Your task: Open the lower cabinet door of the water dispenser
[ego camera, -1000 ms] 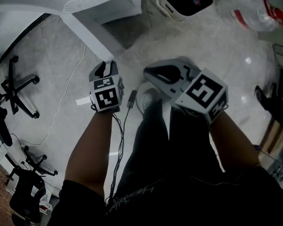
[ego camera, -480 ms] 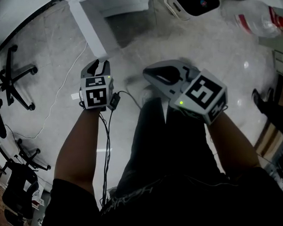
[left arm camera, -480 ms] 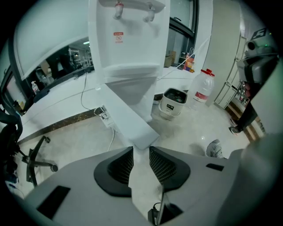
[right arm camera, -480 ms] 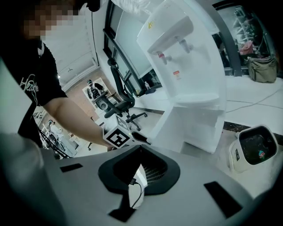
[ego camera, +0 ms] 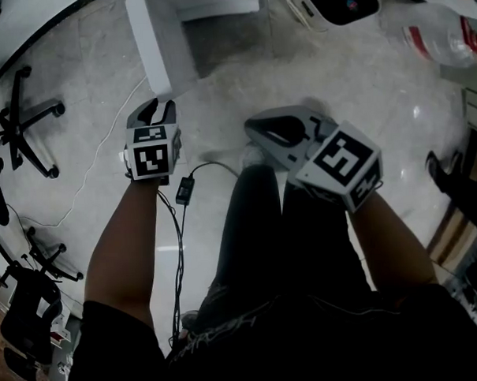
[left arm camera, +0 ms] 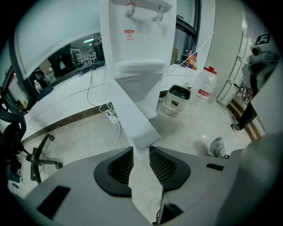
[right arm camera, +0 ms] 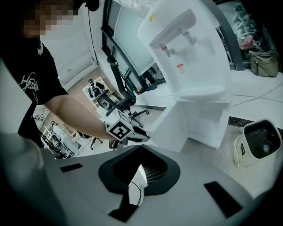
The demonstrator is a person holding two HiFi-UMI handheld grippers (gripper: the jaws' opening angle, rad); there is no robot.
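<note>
The white water dispenser (left arm camera: 137, 44) stands ahead, its taps at the top. Its lower cabinet door (left arm camera: 132, 114) stands swung out towards me as a long white panel. My left gripper (left arm camera: 141, 149) is shut on the door's free edge, which sits in the narrow gap between the ribbed pads. In the head view the left gripper (ego camera: 158, 110) sits at the end of the door (ego camera: 161, 47). The right gripper view shows the left gripper (right arm camera: 141, 137) at the door's (right arm camera: 172, 128) outer corner. My right gripper (ego camera: 253, 127) hangs over my legs, away from the dispenser (right arm camera: 194, 66), shut and holding nothing.
A white bin (left arm camera: 176, 99) and a large water jug (left arm camera: 205, 84) stand to the right of the dispenser. A power strip and cable (left arm camera: 110, 115) lie on the floor to its left. Office chairs (ego camera: 26, 116) stand at the far left. A cable (ego camera: 179, 228) dangles from my left gripper.
My left gripper has moved left in the head view with the door's edge in it, and the door has swung further out. The right gripper has barely shifted.
</note>
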